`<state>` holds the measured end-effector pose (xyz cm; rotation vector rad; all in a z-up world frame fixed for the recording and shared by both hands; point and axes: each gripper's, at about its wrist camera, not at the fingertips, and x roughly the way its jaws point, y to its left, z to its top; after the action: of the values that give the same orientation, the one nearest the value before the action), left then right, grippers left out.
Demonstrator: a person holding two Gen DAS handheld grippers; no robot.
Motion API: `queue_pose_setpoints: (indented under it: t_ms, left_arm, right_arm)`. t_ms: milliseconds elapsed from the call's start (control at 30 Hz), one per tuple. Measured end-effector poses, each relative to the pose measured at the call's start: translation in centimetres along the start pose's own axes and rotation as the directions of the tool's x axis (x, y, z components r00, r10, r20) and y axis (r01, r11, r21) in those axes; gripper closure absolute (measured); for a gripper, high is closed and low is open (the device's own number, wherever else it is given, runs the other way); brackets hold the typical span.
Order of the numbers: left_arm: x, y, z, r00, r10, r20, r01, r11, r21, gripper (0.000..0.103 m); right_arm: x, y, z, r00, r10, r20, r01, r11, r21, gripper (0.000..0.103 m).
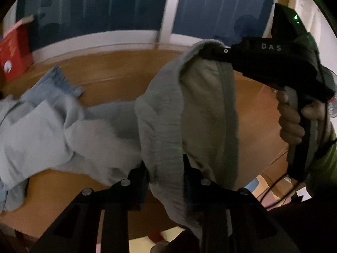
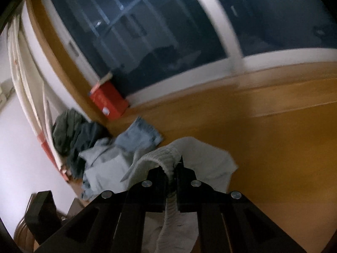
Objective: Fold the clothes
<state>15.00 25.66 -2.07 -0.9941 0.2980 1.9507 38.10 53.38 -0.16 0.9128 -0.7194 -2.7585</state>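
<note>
A grey garment [image 1: 189, 105] with a ribbed hem hangs lifted above the wooden table [image 1: 118, 78]. In the left wrist view my left gripper [image 1: 166, 175] is shut on a bunched edge of it at the bottom of the frame. At the upper right my right gripper [image 1: 208, 51], held by a person's hand [image 1: 290, 118], is clamped on the ribbed hem. In the right wrist view that right gripper [image 2: 171, 170] pinches the ribbed hem of the grey garment [image 2: 202, 158], with the cloth draped over and below the fingers.
Pale blue garments [image 1: 42, 126] and a denim piece [image 2: 139, 135] lie crumpled on the left of the table [image 2: 263, 137]. Dark green clothes [image 2: 69, 130] are heaped by the wall. A red box [image 2: 109, 101] stands against the dark window [image 2: 147, 31].
</note>
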Motion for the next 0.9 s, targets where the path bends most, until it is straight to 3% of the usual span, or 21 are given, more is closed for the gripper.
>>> queue_pose_setpoints:
  t_ms: [200, 433, 467, 600, 733, 800, 867, 900]
  left_arm:
    - [2.6, -4.8, 2.7, 0.999, -0.038, 0.008, 0.037, 0.995, 0.092, 0.078]
    - [8.3, -9.6, 5.0, 0.994, -0.07, -0.087, 0.078, 0.992, 0.096, 0.078]
    - [9.1, -9.9, 5.1, 0.992, -0.067, -0.105, 0.075, 0.994, 0.083, 0.078]
    - [11.4, -10.8, 5.5, 0.986, -0.052, -0.157, 0.055, 0.998, 0.015, 0.078]
    - [11.9, -12.0, 5.9, 0.987, -0.015, -0.162, 0.008, 0.999, -0.045, 0.076]
    - [11.6, -12.9, 5.7, 0.988, 0.006, -0.157, -0.017, 0.997, -0.072, 0.071]
    - [10.8, -13.4, 5.1, 0.99, 0.032, -0.141, -0.046, 0.994, -0.098, 0.032]
    - [10.3, -13.6, 4.7, 0.991, 0.047, -0.129, -0.061, 0.992, -0.11, 0.028]
  right_arm:
    - [-2.2, -5.6, 1.8, 0.998, -0.061, 0.033, 0.059, 0.997, 0.058, 0.096]
    - [-0.1, -12.9, 1.6, 0.988, -0.091, -0.127, 0.107, 0.986, 0.127, 0.094]
    - [0.4, -14.1, 1.4, 0.983, -0.092, -0.157, 0.115, 0.983, 0.141, 0.092]
    - [1.8, -19.4, 0.1, 0.966, -0.084, -0.245, 0.136, 0.97, 0.204, 0.063]
    - [1.3, -23.5, -1.6, 0.962, 0.013, -0.273, 0.085, 0.934, 0.346, 0.063]
    - [0.6, -23.3, -1.7, 0.959, -0.001, -0.283, 0.083, 0.957, 0.278, 0.063]
    - [-0.1, -22.0, -1.7, 0.952, -0.043, -0.303, 0.09, 0.986, 0.142, 0.061]
    - [-0.3, -21.2, -1.7, 0.948, -0.059, -0.314, 0.088, 0.993, 0.079, 0.06]
